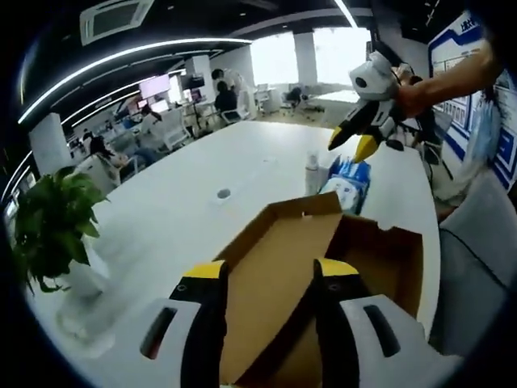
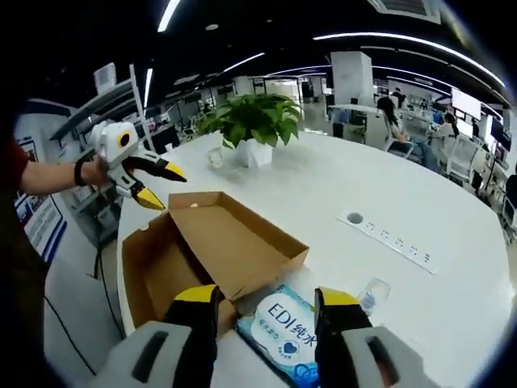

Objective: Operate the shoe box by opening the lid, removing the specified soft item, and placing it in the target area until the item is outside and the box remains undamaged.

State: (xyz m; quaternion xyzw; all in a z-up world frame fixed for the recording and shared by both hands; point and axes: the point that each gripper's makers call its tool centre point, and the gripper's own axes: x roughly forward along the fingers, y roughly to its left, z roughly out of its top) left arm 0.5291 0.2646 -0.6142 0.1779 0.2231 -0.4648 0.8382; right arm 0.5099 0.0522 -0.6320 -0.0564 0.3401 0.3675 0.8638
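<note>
In the left gripper view a plant point(image 1: 50, 226) stands at 9 o'clock on the white surface point(image 1: 202, 174); the left gripper point(image 1: 271, 279) hangs over the open box point(image 1: 323, 267), fingers spread and empty. A wipes pack point(image 1: 347, 184) lies beyond the box, beside a bottle point(image 1: 312, 174). At 1 o'clock the right gripper point(image 1: 354, 141) hovers, fingers parted, holding nothing.

Bright ceiling strips, window glare, edges warped
</note>
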